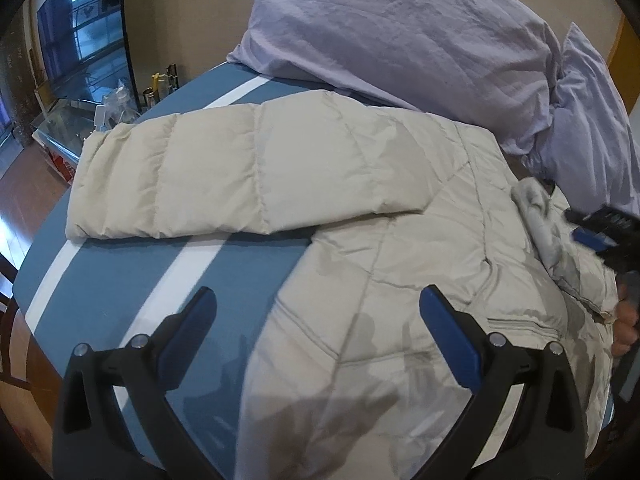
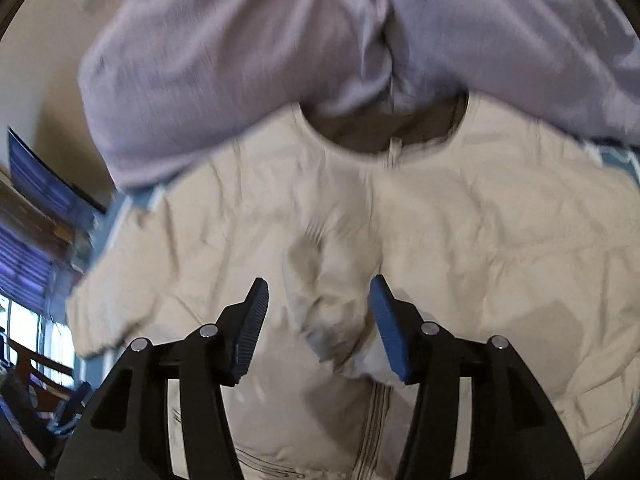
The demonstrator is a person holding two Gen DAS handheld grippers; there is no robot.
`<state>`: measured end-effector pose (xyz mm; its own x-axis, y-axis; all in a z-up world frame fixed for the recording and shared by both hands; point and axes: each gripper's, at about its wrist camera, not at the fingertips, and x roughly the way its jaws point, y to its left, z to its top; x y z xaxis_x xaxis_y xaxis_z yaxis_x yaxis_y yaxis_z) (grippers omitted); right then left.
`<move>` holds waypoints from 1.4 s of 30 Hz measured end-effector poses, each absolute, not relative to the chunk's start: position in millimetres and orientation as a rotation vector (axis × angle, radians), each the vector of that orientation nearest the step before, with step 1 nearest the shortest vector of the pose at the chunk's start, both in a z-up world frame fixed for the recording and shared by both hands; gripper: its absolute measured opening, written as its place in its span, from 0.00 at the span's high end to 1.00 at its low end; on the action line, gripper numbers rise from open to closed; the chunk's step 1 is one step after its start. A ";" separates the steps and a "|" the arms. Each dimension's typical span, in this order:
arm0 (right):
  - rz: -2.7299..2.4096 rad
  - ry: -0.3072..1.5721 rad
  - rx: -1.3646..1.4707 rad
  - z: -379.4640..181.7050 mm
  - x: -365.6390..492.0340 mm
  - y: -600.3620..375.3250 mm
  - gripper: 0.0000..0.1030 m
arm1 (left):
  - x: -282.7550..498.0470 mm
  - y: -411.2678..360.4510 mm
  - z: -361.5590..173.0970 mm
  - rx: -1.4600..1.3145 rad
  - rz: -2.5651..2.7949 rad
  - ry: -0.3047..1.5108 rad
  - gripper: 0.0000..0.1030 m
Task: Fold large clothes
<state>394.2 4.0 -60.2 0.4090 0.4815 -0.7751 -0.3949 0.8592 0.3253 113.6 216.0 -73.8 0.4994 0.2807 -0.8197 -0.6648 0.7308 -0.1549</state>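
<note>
A cream quilted down jacket [image 1: 400, 248] lies spread on the bed, with one sleeve [image 1: 240, 172] stretched out to the left. My left gripper [image 1: 318, 291] hovers open over the jacket's lower left edge, with nothing between its blue pads. In the right wrist view the jacket [image 2: 480, 220] lies front up, its collar [image 2: 384, 128] at the far end and its zipper [image 2: 372, 420] running down the middle. My right gripper [image 2: 319, 281] stands open over the zipper line. A raised fold of fabric [image 2: 332, 320] sits between its fingers, and only the right pad brushes it.
The bed has a blue sheet with white stripes [image 1: 120, 280]. Two lilac pillows [image 1: 400, 32] lie behind the jacket, against its collar. A glass table with clutter [image 1: 120, 100] and a dark screen [image 1: 80, 40] stand left of the bed. A person's hand [image 1: 626, 328] shows at the right edge.
</note>
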 end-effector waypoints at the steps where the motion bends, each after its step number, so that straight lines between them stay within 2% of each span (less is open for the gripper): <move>1: 0.526 0.982 0.106 -55.2 397.8 0.4 0.47 | 113.4 217.6 -73.7 -0.494 0.605 0.873 0.02; 8: 0.348 1.030 0.016 -82.7 416.6 -7.7 0.46 | 109.2 235.8 -71.6 -0.495 0.651 0.862 0.02; 12: 0.357 1.047 -0.022 -98.9 406.7 1.7 0.33 | 97.0 252.7 -70.1 -0.512 0.704 0.847 0.02; 24: 0.317 1.026 -0.179 -123.0 397.0 25.9 0.20 | 61.3 317.1 -70.8 -0.566 0.871 0.837 0.02; 35: 0.335 1.077 -0.171 -117.9 404.4 20.3 0.18 | 42.5 395.9 -83.0 -0.624 0.988 0.851 0.02; 36: 0.337 1.078 -0.170 -117.5 403.8 19.8 0.17 | 41.8 401.3 -86.6 -0.637 0.989 0.856 0.03; 40: 0.352 1.083 -0.170 -116.0 405.4 18.0 0.17 | 39.0 414.3 -103.0 -0.709 0.985 0.886 0.16; 42: 0.356 1.084 -0.169 -114.5 404.4 17.4 0.17 | 35.8 417.6 -108.6 -0.749 0.980 0.881 0.18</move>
<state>404.4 17.4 -114.5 0.4179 0.2007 -0.8860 -0.3642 0.9305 0.0390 35.8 417.6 -108.6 0.2855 0.3741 -0.8823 -0.9172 0.3737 -0.1383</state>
